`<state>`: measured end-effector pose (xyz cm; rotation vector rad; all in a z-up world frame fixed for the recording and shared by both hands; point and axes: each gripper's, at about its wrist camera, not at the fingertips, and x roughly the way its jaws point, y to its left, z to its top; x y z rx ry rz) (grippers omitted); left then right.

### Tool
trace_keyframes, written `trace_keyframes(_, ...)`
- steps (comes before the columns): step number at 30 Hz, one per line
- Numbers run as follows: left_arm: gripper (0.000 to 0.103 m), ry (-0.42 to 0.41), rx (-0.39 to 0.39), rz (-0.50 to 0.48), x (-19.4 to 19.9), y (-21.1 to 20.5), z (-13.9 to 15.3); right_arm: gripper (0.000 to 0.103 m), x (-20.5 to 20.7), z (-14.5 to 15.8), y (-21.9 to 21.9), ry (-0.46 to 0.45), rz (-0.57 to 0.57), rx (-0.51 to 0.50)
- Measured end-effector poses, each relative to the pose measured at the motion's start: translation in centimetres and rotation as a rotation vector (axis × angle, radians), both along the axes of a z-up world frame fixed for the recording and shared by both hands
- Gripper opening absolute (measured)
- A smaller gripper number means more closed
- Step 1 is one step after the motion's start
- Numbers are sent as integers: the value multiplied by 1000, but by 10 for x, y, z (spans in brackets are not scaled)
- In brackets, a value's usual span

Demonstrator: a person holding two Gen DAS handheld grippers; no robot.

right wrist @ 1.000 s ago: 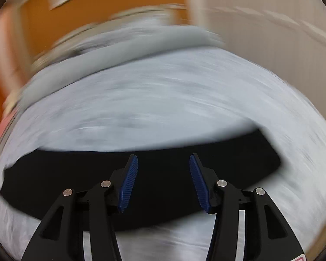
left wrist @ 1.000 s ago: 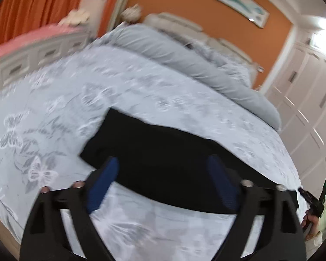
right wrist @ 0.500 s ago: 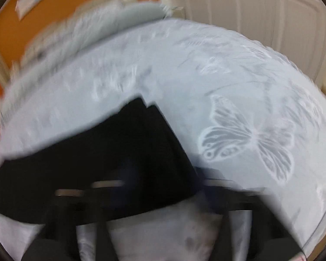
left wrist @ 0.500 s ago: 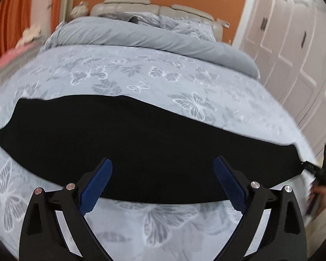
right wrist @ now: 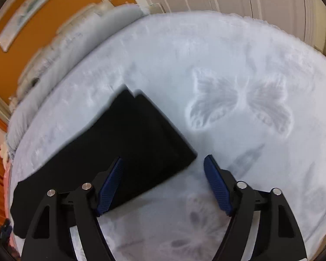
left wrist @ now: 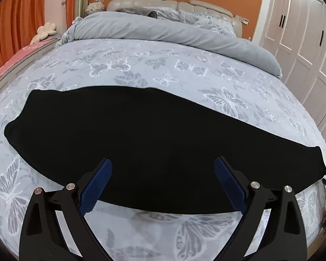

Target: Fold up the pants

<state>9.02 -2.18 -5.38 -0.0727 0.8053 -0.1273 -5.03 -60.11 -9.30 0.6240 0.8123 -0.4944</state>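
Black pants (left wrist: 145, 139) lie flat on the bed as one long band running left to right, legs folded on each other. My left gripper (left wrist: 163, 184) is open and empty, hovering above the band's near edge around its middle. In the right wrist view the pants' right end (right wrist: 130, 143) shows two layered cuff corners. My right gripper (right wrist: 163, 182) is open and empty above that end's near corner; its left fingertip (right wrist: 113, 180) is over the cloth and the right one over the bedspread.
The bed has a pale blue butterfly-print bedspread (left wrist: 184, 69). A rolled grey duvet (left wrist: 173, 32) and pillows lie at the headboard. White wardrobe doors (left wrist: 304, 43) stand at the right, orange curtains (left wrist: 15, 21) at the left.
The left gripper swung to face the pants squarely and came closer. The right gripper moved right along the pants to the cuff end and its jaws opened wider.
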Motion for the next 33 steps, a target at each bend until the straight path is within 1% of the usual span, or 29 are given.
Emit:
trace_keyframes(1, 93, -6, 2, -2, -2, 0, 1, 68, 4, 1, 5, -6, -4, -41)
trace_keyframes(2, 93, -11, 5, -3, -4, 0, 3, 55, 12, 1, 8, 8, 8, -45)
trace_keyframes(3, 93, -18, 13, -4, -6, 1, 4, 14, 17, 1, 8, -8, 15, -14)
trace_keyframes(4, 93, -27, 22, -3, -8, 2, 7, 14, 21, 2, 7, -43, 21, 60)
trace_keyframes(5, 93, -36, 28, 1, -9, 4, 9, 14, 23, 10, 10, -66, -4, 81)
trace_keyframes(6, 93, -45, 33, 8, -10, 6, 12, 14, 27, 24, 21, -87, 6, 50)
trace_keyframes(8, 93, -59, 24, 23, -12, 14, 19, 14, 39, 53, 50, -150, 73, 22)
trace_keyframes(10, 93, -62, -4, 36, -12, 24, 24, 14, 55, 83, 90, -199, 161, -2)
trace_keyframes(12, 93, -57, -46, 58, -12, 40, 29, 14, 74, 112, 145, -247, 280, -30)
trace_keyframes(14, 93, -57, -75, 80, -11, 56, 34, 15, 91, 129, 195, -279, 393, -30)
trace_keyframes(15, 93, -59, -86, 97, -11, 64, 36, 15, 98, 133, 214, -286, 437, -28)
trace_keyframes(16, 93, -63, -101, 113, -11, 74, 39, 15, 108, 136, 244, -291, 501, -26)
trace_keyframes(18, 93, -66, -115, 149, -11, 92, 41, 15, 128, 133, 298, -277, 608, -24)
trace_keyframes(20, 93, -67, -124, 182, -12, 109, 43, 15, 144, 123, 339, -248, 686, -23)
trace_keyframes(24, 93, -67, -130, 251, -15, 148, 43, 15, 167, 90, 410, -169, 806, -41)
trace_keyframes(26, 93, -71, -130, 273, -17, 165, 45, 15, 174, 78, 441, -137, 846, -56)
trace_keyframes(27, 93, -74, -128, 290, -19, 174, 45, 15, 177, 70, 455, -118, 861, -71)
trace_keyframes(29, 93, -75, -125, 320, -22, 192, 45, 15, 187, 58, 467, -85, 878, -86)
trace_keyframes(33, 93, -70, -149, 370, -27, 222, 43, 15, 187, 39, 490, -37, 903, -130)
